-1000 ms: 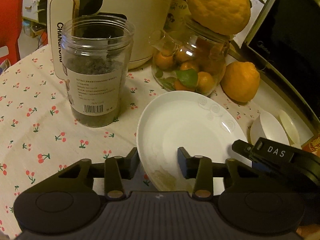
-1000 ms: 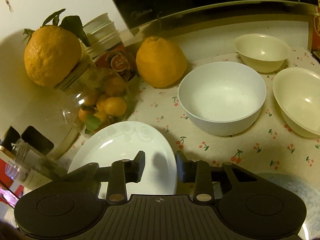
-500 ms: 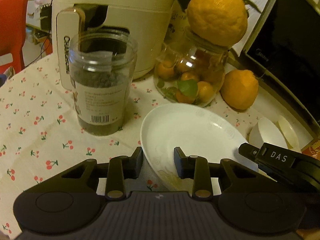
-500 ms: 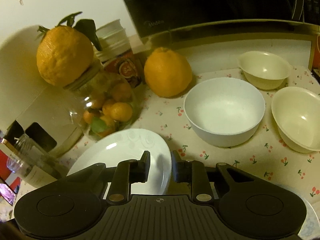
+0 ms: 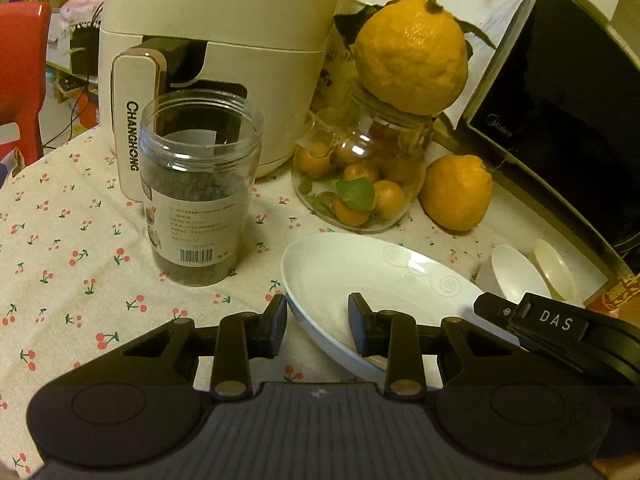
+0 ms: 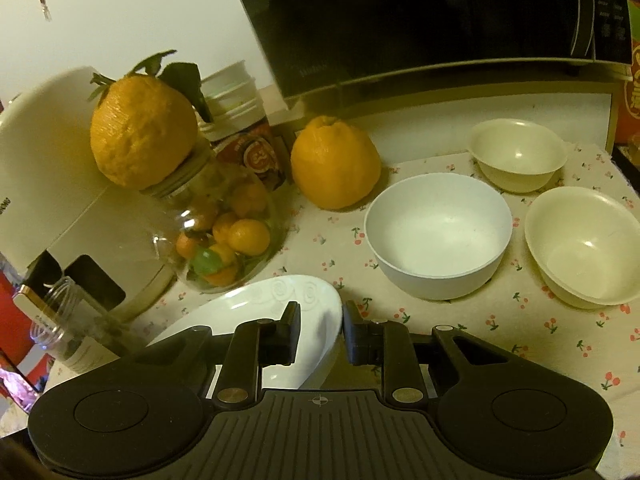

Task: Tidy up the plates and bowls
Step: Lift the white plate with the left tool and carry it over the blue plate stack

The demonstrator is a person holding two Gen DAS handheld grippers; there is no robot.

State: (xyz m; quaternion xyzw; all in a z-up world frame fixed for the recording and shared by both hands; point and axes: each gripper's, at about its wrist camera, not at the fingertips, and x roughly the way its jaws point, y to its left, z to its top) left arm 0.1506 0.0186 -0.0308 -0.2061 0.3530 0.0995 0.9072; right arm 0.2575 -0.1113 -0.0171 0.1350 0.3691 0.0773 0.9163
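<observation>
A white plate (image 5: 380,276) with swirl marks is lifted off the cherry-print tablecloth and tilted. My left gripper (image 5: 317,326) straddles its near-left rim, jaws still apart. My right gripper (image 6: 321,332) is shut on the plate's right rim (image 6: 280,304); its body shows in the left wrist view (image 5: 556,328). A white bowl (image 6: 438,236) stands right of the plate. Two cream bowls (image 6: 584,246) (image 6: 518,154) stand beyond it.
A plastic jar of dark contents (image 5: 196,200) stands left of the plate. A glass jar of small oranges (image 5: 360,176) with a large citrus on top, another citrus (image 5: 456,192), an air fryer (image 5: 224,40) and a microwave (image 5: 568,128) stand behind.
The right gripper closed on the plate's rim. The plate rose off the cloth and tilted. Both grippers lifted, and the left jaws narrowed around the rim.
</observation>
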